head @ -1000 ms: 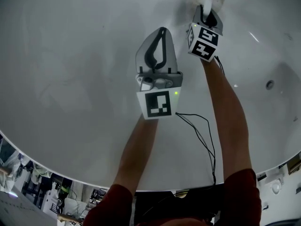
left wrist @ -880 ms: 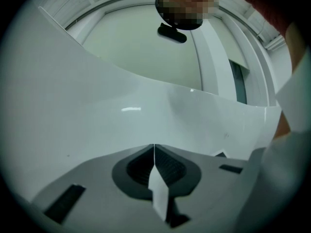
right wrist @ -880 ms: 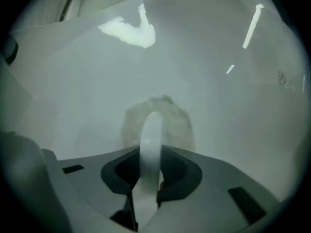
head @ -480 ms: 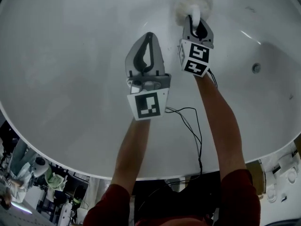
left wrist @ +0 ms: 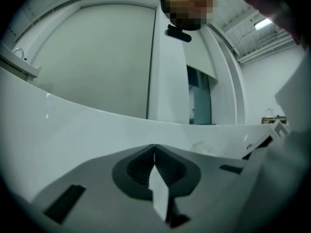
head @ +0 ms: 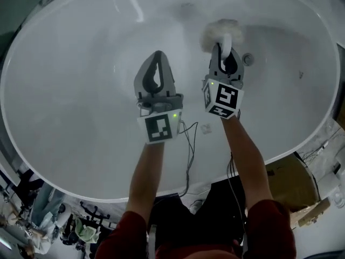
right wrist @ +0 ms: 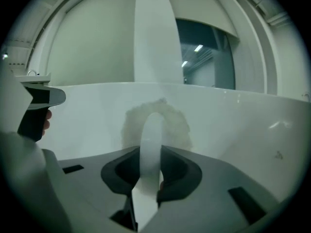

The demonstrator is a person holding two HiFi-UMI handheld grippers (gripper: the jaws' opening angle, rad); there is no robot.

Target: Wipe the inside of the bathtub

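Overhead, one white oval bathtub (head: 64, 90) is filling the head view, its inside smooth and glossy, with one small round drain (head: 248, 59) showing in its floor. Two tongs are reaching in. The right tongs (head: 223, 52) are clenching the one scrubber (head: 221, 30) — fluffy, round and pale — by its smooth white arched handle (head: 227, 41), and the fluffy head is lying against the tub surface just beside the drain. The left tongs (head: 157, 58) are hanging farther from the drain, jaws pressed together on nothing. Thin black cabling (head: 188, 144) is trailing down between the two bare forearms (head: 145, 182) — well short of the drain.
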